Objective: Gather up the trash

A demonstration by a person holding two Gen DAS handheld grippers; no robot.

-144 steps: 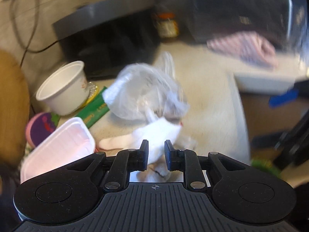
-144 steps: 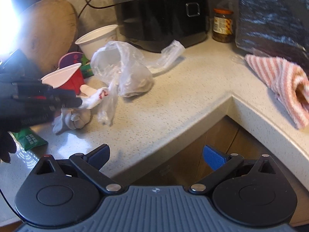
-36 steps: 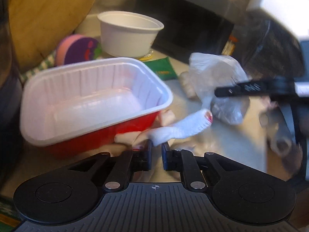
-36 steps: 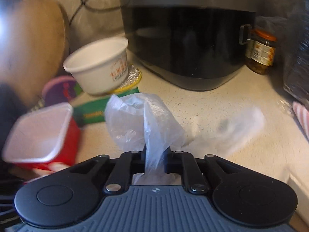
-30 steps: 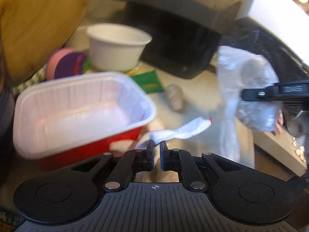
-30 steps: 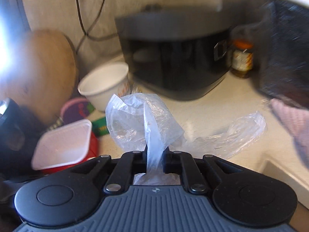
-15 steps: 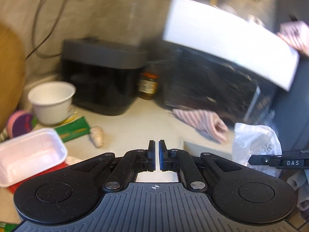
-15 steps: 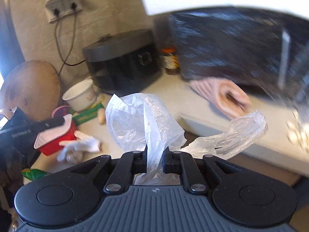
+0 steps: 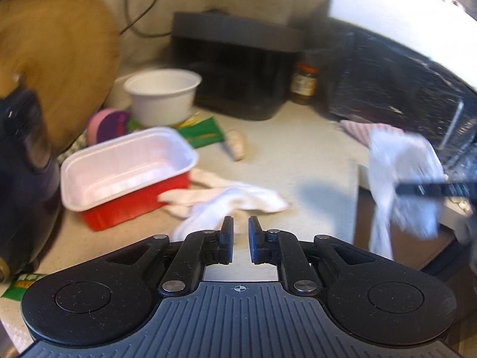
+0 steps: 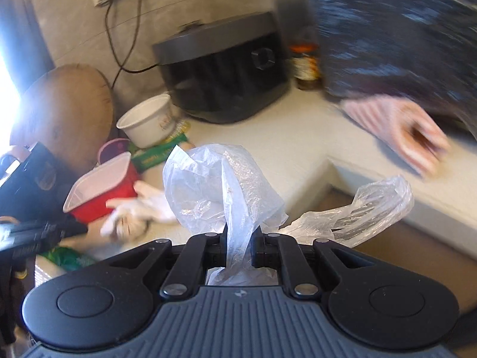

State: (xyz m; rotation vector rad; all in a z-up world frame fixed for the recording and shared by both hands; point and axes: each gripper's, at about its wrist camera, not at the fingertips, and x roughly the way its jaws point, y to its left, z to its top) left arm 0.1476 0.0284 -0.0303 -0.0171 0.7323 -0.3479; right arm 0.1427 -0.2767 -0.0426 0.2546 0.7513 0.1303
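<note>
Motion blur smears both views, worst over the dark foil-like mass (image 10: pixel 396 38) at the right and the striped pink cloth (image 10: pixel 396 125) lying below it, whose folds cannot be made out. The right gripper (image 10: pixel 241 246) is clamped on a clear plastic bag (image 10: pixel 220 185), the film pinched between its pads and bunching up above them, with a loose tail trailing off to the right past the counter (image 10: pixel 298 137) edge; the bag's lower part is hidden behind the gripper body. The left gripper (image 9: pixel 238 238) has just been opening and stands with a narrow gap, nothing between its fingers, above a crumpled white tissue (image 9: pixel 235 203) lying on the counter. That tissue touches the red tray with a white liner (image 9: pixel 128 161), and part of it is covered by the fingers. Farther back stand a white bowl (image 9: pixel 162 95), a green wrapper (image 9: pixel 205 132) and a small pale lump (image 9: pixel 237 147) too blurred to identify. A black appliance (image 9: pixel 238 65) and a jar (image 9: pixel 304 83) stand along the back wall. Bare counter lies between the tissue and the inner corner edge at the right.
</note>
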